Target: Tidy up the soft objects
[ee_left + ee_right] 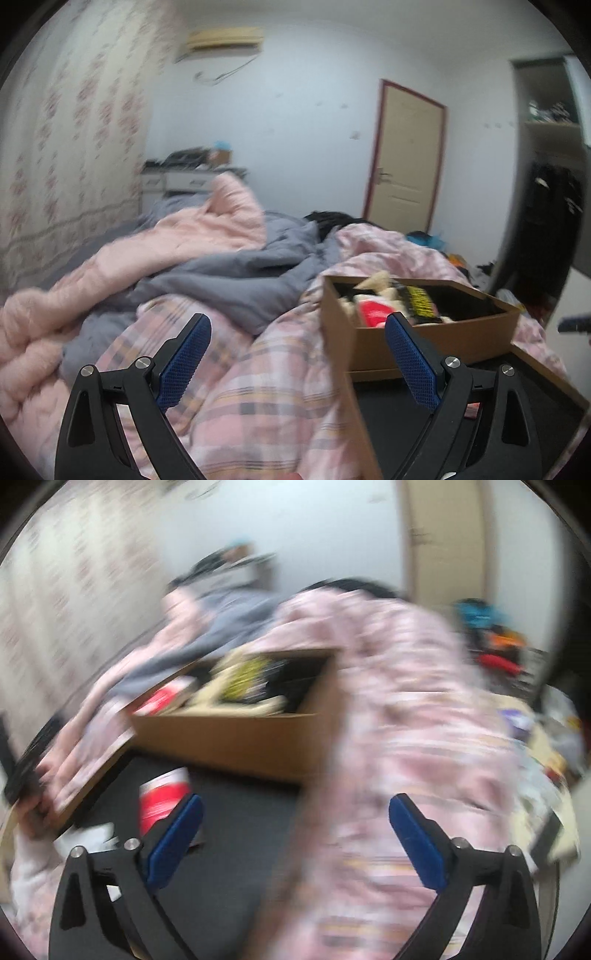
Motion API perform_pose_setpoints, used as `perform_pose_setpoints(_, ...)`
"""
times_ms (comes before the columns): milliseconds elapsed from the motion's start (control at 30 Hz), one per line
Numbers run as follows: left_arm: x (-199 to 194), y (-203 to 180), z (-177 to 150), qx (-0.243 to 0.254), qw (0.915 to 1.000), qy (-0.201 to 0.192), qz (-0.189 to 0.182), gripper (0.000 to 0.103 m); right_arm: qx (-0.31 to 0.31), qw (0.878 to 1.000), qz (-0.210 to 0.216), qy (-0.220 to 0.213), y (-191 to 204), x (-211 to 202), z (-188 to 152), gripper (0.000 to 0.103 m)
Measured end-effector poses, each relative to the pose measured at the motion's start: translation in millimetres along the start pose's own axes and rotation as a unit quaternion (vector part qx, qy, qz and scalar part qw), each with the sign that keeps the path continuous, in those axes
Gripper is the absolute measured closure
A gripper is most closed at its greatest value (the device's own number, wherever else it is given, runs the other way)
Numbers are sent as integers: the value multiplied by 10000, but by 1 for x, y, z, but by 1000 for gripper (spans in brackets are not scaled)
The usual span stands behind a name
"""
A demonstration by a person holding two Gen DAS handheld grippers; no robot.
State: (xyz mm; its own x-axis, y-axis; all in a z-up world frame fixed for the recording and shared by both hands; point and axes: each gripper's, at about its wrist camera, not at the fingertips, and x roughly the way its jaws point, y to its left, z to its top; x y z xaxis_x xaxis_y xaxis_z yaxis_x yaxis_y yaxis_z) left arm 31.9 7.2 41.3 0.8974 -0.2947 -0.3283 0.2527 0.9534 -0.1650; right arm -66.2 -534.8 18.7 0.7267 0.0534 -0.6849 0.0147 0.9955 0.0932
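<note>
Both claws stand released, nothing between their blue pads. Left claw (297, 363) hangs over a bed spread with a pink plaid quilt (258, 373), its jaws spread wide; the left pad lies over the quilt, the right pad over the near corner of a cardboard box (436, 338). Right claw (295, 843) also gapes wide, tilted down toward a dark lid (236, 834) that lies flat in front of the box (236, 734); its view is heavily smeared by motion.

The box sits on the bed, open at the top, its near wall touching the dark lid's far edge. Inside it lie soft toys: a cream plush (373, 282) poking above the rim, a red and white piece (376, 314), and something yellow and black (419, 301). In the right view a red and white soft thing (164, 799) rests on the dark lid, just beside the right claw's left pad and apart from the box.

Behind the box are a rumpled grey sheet (236, 280) and a fluffy pink blanket (173, 240), heaped toward the flowered wall. A fold of the plaid quilt (402, 738) rises just right of the box in the right view, between the claw's pads and beyond. At that view's left edge a hand (35, 814) in a pale sleeve grips something dark.
</note>
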Motion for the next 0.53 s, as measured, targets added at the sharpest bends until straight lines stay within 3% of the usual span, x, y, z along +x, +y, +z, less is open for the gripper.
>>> perform_pose_setpoints(67,7,10,-3,-141,9997,87,158,9,244,9988,-413,83,-17,19,-5,2)
perform_pose_setpoints(200,27,33,-16,-362,9969,281,647,9,313,9972,-645,223,-32,62,-26,2)
perform_pose_setpoints(333,57,60,-41,-504,9896,767,1105,9,-16,9880,-1436,562,-36,109,-50,2)
perform_pose_setpoints(467,84,76,-67,-652,9834,1241,1151,9,-391,9804,-1830,620,-22,112,-52,0)
perform_pose_setpoints(533,97,82,-79,-557,9754,1496,1521,8,-625,9726,-2084,820,-18,122,-54,0)
